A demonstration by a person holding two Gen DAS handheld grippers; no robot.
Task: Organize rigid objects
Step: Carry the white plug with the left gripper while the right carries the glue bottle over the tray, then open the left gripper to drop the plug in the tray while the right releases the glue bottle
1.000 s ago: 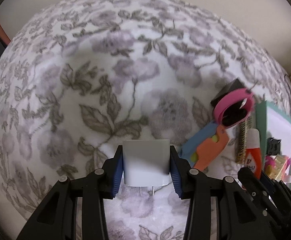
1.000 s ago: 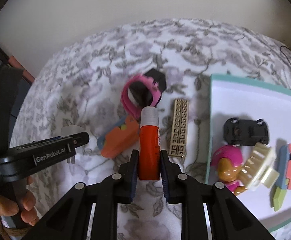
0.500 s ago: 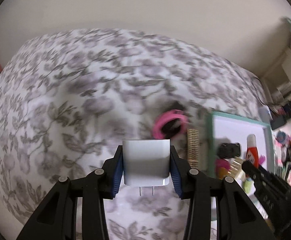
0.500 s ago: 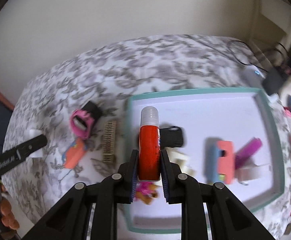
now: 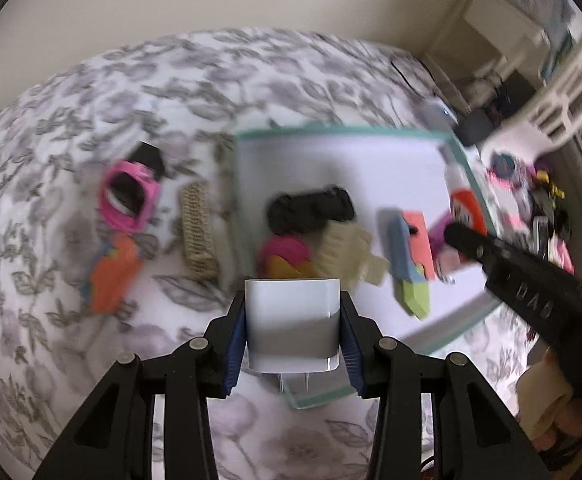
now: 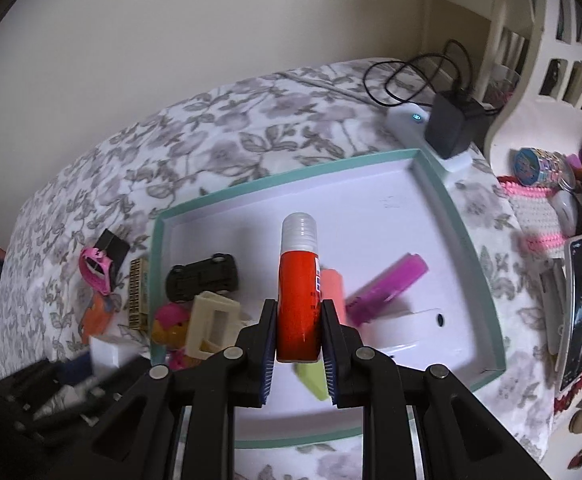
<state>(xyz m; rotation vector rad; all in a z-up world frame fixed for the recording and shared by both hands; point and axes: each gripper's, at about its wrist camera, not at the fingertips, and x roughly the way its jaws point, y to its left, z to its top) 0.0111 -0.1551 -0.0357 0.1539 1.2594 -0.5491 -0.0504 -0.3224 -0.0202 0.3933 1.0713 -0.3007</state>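
Note:
My left gripper is shut on a white plug adapter, held above the near left corner of the teal-rimmed white tray. My right gripper is shut on a red glue stick with a white cap, held over the tray. The tray holds a black toy car, a cream block, a pink toy figure, a purple bar and a coral piece. On the floral bedspread left of the tray lie a pink watch, a beige comb and an orange toy.
A black charger with cable sits on a white device past the tray's far right corner. A white lattice basket, a phone and pink knit clutter crowd the right side. A wall runs behind the bed.
Both grippers have moved right from the bedspread to the tray, carrying the adapter and the glue stick. The tray now fills both views; the left view is blurred by motion.

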